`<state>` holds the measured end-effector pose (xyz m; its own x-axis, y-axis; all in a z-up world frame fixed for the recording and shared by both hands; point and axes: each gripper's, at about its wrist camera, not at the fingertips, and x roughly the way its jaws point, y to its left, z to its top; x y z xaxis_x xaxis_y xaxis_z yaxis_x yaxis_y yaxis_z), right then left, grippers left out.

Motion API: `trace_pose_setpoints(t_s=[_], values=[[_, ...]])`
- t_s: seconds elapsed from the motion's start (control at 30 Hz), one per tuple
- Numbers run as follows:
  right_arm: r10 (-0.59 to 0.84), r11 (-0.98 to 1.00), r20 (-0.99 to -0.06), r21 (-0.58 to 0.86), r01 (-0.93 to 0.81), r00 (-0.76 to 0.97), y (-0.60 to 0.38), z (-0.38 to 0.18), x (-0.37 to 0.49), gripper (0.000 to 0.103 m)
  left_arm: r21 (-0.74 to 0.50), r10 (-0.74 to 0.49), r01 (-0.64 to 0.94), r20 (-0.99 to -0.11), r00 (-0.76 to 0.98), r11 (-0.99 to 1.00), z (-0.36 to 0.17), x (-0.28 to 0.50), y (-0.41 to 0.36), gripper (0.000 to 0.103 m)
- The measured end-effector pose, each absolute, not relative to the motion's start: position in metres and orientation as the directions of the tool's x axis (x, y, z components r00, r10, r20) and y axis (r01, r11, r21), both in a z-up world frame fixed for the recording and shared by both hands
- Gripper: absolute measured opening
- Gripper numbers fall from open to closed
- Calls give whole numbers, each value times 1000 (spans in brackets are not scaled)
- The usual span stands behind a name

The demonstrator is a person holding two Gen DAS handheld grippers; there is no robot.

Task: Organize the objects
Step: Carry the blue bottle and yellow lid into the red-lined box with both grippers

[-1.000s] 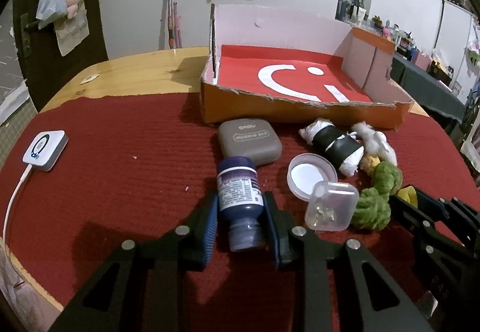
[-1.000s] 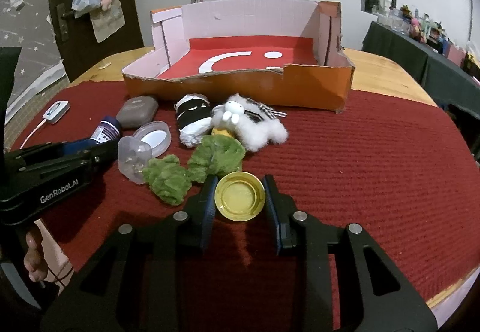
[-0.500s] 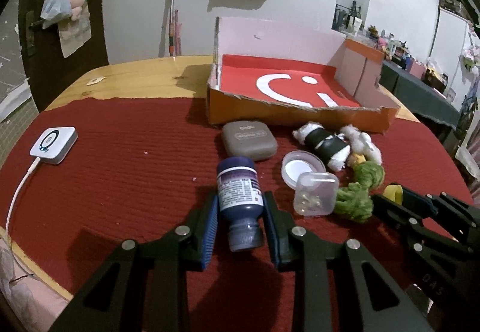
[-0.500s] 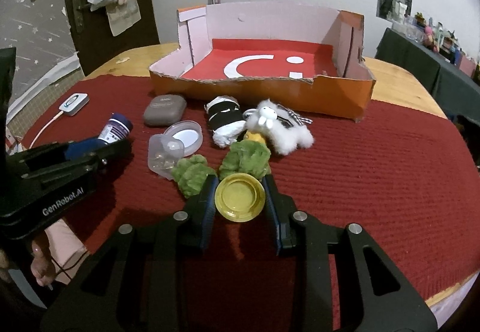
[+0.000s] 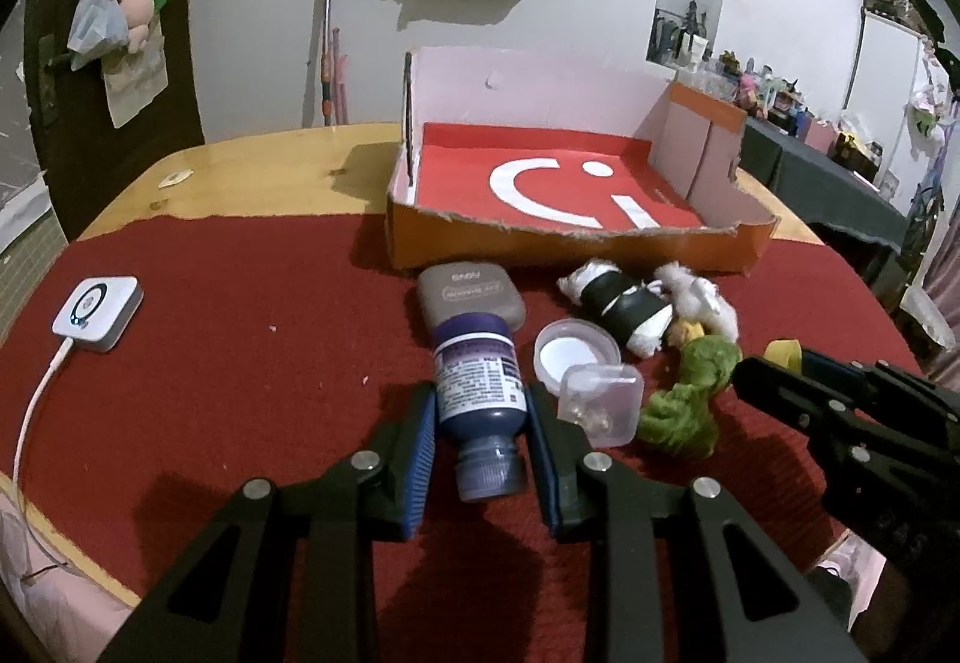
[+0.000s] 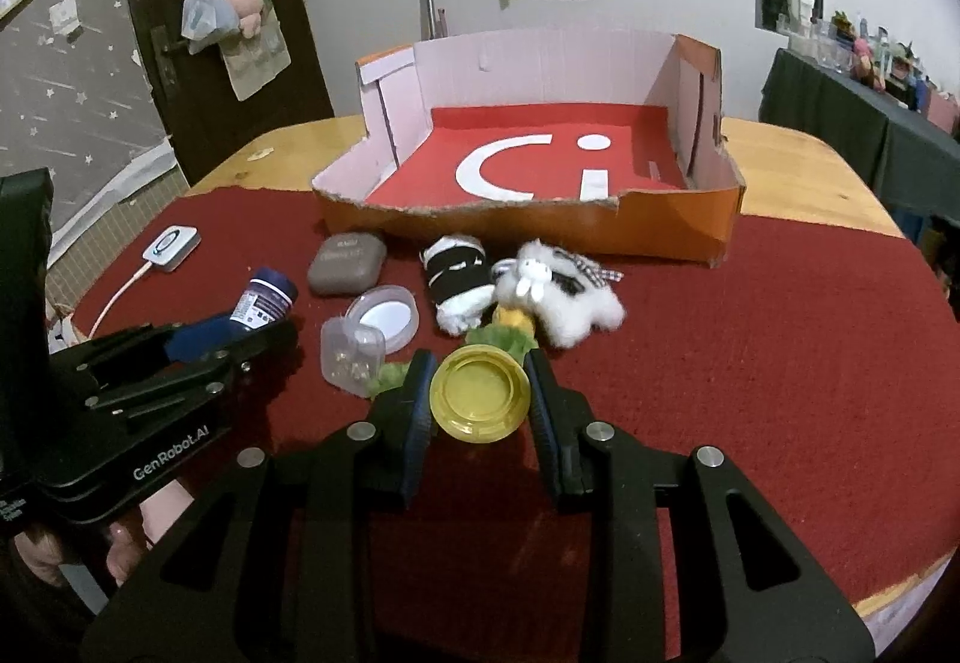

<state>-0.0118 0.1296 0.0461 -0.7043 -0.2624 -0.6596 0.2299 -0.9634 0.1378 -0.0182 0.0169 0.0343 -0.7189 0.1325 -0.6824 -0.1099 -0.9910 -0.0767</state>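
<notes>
My left gripper is shut on a dark blue bottle with a printed label, its cap end toward the camera, lifted off the red cloth. My right gripper is shut on a yellow round lid, held above the green plush. The open orange cardboard box with a red floor and white smiley stands behind the pile. On the cloth lie a grey case, a round clear tub, a small clear box, a black-and-white roll and a white plush rabbit.
A white square device with a cable sits at the cloth's left side. The wooden table shows beyond the red cloth. A person's hand holds the left gripper. A dark door and a wall with hung bags stand behind.
Both grippers have risen slightly and tilted up with their loads; the box and the pile now sit lower and farther in both views. The grips are unchanged.
</notes>
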Motion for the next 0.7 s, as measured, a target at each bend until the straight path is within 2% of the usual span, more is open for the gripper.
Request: trace_pose_setpoints(t_s=[0.7], values=[[-309, -951, -670, 205, 231, -675, 133, 68, -47, 29, -104, 207, -187, -679, -704, -977, 60, -59, 29, 30]])
